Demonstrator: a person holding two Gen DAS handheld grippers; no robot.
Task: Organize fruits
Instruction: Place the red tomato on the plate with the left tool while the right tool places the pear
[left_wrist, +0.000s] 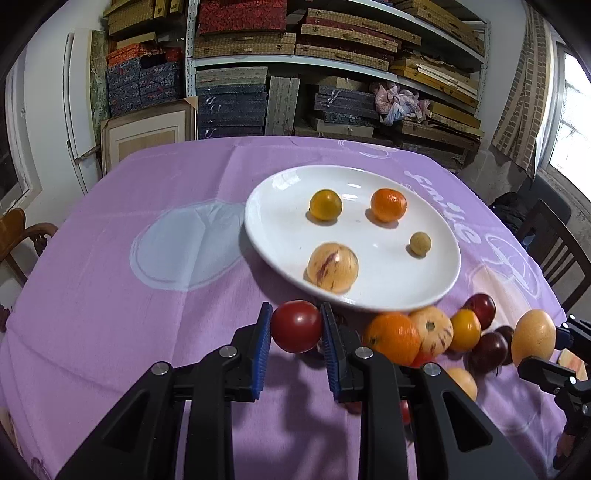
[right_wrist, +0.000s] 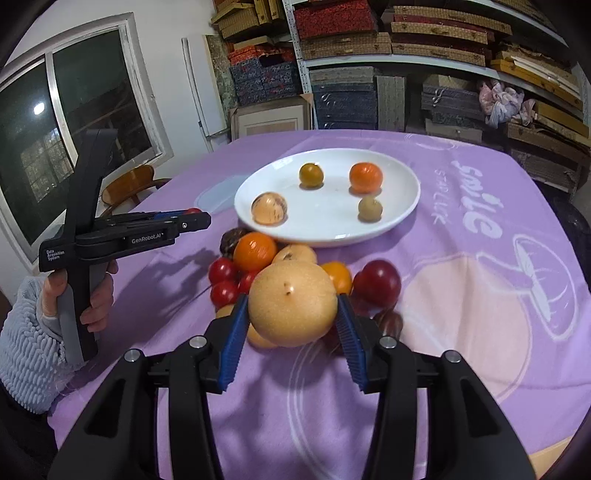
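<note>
Left gripper (left_wrist: 296, 328) was clamped on a red tomato (left_wrist: 296, 326), blue pads pressed to both its sides, held above the purple tablecloth (left_wrist: 110, 295) just short of the plate's near rim. Right gripper (right_wrist: 291, 314) held a large tan pear (right_wrist: 292, 303) between its pads, lifted over the fruit pile. A hand (right_wrist: 94, 295) in a pale fuzzy sleeve (right_wrist: 26, 343) gripped the left tool's handle, seen in the right wrist view.

Loose pile (right_wrist: 258, 266) lay on the cloth just before the plate: an orange (right_wrist: 255, 252), small red tomatoes (right_wrist: 222, 280), a dark red plum (right_wrist: 380, 282), a yellow-orange fruit (right_wrist: 338, 276), others partly hidden.

White plate (left_wrist: 266, 221) beyond held four fruits, apart from one another: a streaked pale fruit (left_wrist: 332, 267), a small tan ball (left_wrist: 420, 243), a yellow-orange fruit (left_wrist: 325, 204), a tangerine (left_wrist: 388, 204).

Shelves of stacked boxes (left_wrist: 332, 55) stood behind the table.
</note>
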